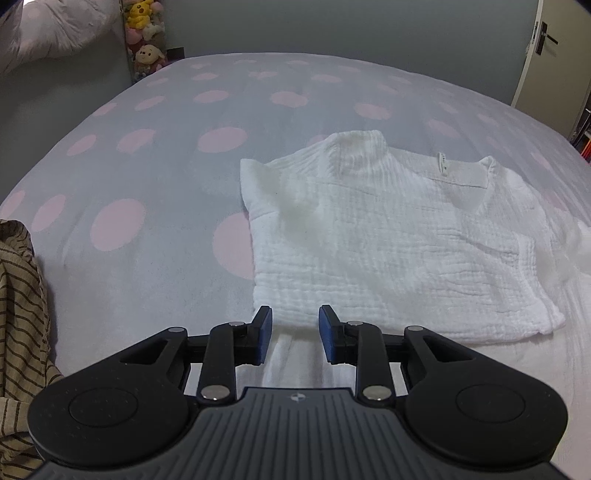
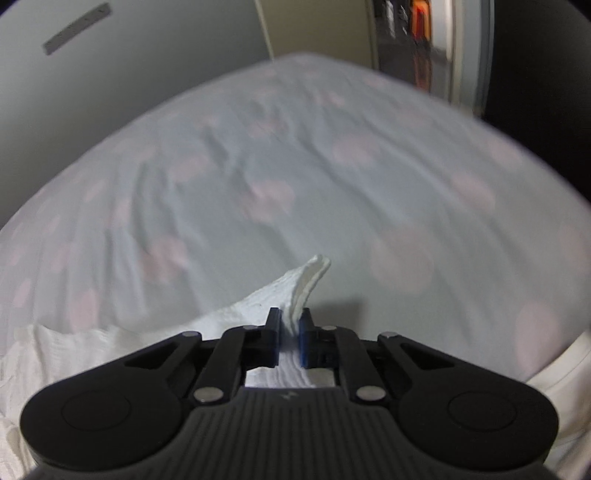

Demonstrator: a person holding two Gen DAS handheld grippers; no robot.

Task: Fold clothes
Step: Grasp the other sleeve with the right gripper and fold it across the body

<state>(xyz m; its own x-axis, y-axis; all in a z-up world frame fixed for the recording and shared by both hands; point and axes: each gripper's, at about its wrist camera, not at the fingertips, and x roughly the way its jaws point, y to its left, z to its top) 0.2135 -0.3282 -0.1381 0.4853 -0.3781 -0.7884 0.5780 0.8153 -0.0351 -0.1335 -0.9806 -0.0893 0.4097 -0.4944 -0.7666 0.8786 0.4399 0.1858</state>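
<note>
A white crinkled shirt (image 1: 399, 243) lies flat on the dotted bed cover (image 1: 155, 177), its collar toward the far side. My left gripper (image 1: 295, 332) hovers at the shirt's near hem, its blue pads (image 1: 264, 332) apart. White cloth shows in the gap, and the pads do not visibly press it. In the right wrist view my right gripper (image 2: 291, 339) is shut on a pinched fold of the white shirt (image 2: 306, 284), which sticks up past the fingertips. More of the white cloth trails off to the lower left. That view is blurred.
A crumpled beige striped garment (image 1: 18, 314) lies at the left edge of the bed. Plush toys (image 1: 144, 33) stand by the far wall, next to bedding at the top left. A door (image 1: 546, 51) is at the far right. Another white cloth edge (image 2: 561, 373) shows at right.
</note>
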